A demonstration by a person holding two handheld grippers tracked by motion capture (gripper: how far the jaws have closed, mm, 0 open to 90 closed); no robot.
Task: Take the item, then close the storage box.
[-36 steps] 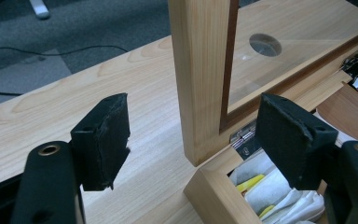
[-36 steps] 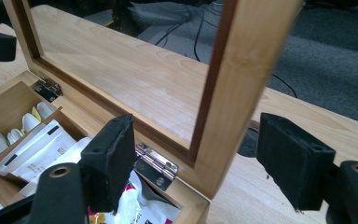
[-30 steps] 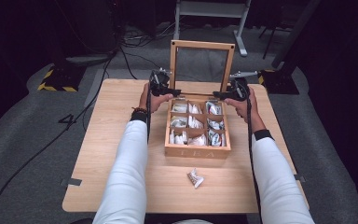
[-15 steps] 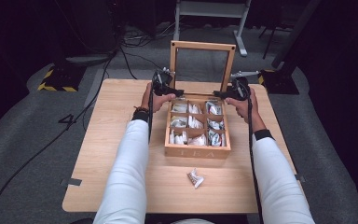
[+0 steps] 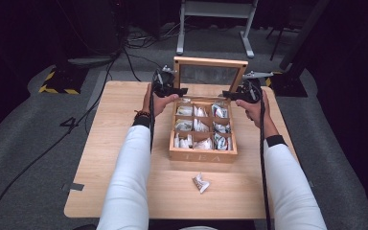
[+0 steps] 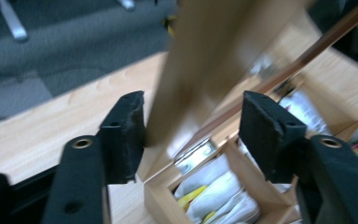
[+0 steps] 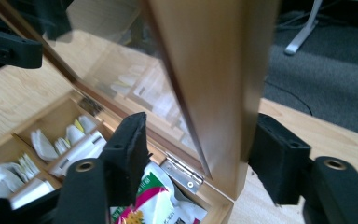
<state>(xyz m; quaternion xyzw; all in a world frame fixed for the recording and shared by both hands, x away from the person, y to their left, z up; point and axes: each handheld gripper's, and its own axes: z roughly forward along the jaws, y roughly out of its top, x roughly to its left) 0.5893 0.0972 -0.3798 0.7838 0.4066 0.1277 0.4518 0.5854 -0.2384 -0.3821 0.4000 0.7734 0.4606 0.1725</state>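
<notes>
A wooden tea box (image 5: 202, 154) sits at the centre of the table (image 5: 105, 158), its glass-paned lid (image 5: 210, 77) standing upright at the box's 12 o'clock edge and its compartments full of tea bags (image 5: 200, 126). The left gripper (image 5: 178, 90) at the box's 10 o'clock and the right gripper (image 5: 227, 95) at its 2 o'clock each have jaws spread wide, straddling a side rail of the lid. A loose tea bag (image 5: 201, 182) lies at the box's 6 o'clock, apart from it.
</notes>
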